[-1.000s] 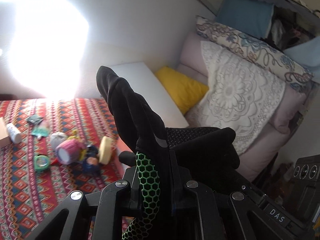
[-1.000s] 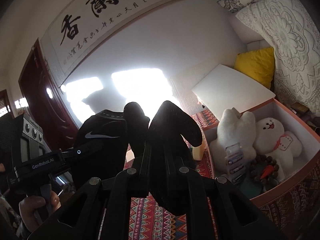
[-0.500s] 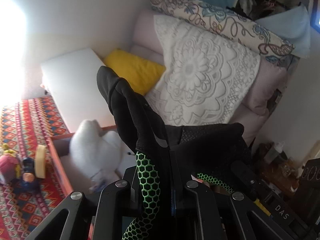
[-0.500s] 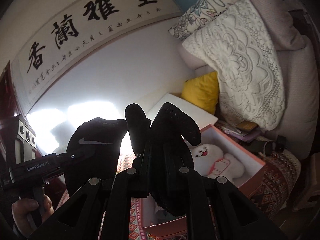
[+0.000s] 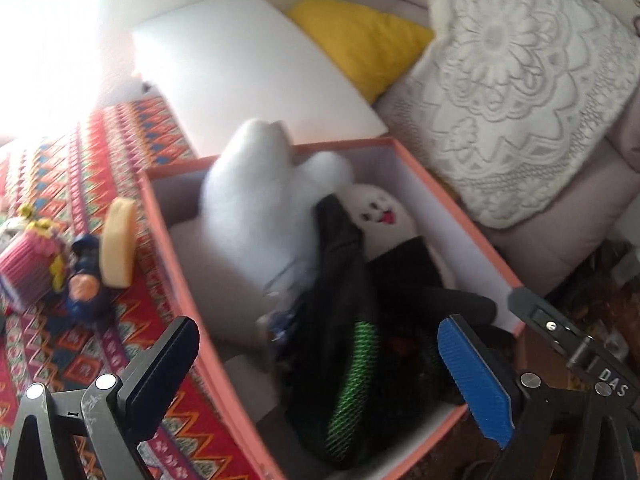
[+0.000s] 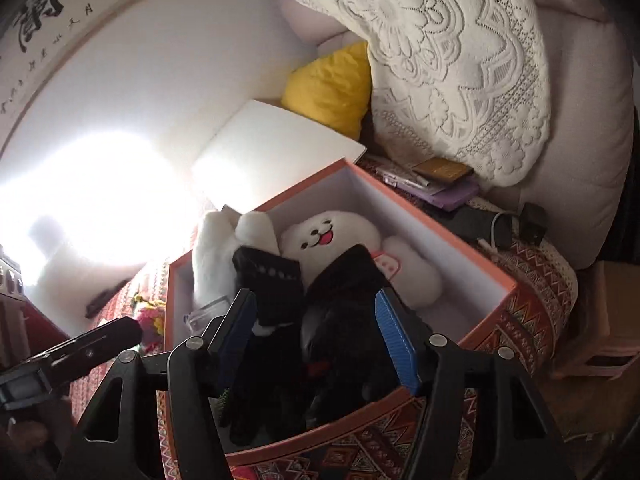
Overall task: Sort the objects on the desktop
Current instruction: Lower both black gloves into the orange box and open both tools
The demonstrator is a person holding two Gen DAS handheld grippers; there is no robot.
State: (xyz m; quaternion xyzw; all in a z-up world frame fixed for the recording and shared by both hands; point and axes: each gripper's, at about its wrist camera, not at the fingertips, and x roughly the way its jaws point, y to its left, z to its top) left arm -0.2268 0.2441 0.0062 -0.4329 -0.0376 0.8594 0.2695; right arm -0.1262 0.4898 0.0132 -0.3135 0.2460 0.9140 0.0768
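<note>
An orange box with white inner walls holds two white plush toys. Two black gloves lie in it, one with green mesh, the other plain black. My left gripper is open above the box's near end, jaws wide apart, the green-mesh glove lying loose below them. My right gripper is open over the box, the black gloves between and below its blue pads.
The box stands on a red patterned cloth. Small toys and a yellow sponge lie left of the box. A white board, yellow cushion and lace-covered sofa are behind. Books and a charger lie right of the box.
Both grippers were shut on black gloves and swung over the box. Both have opened and the gloves now lie in the box.
</note>
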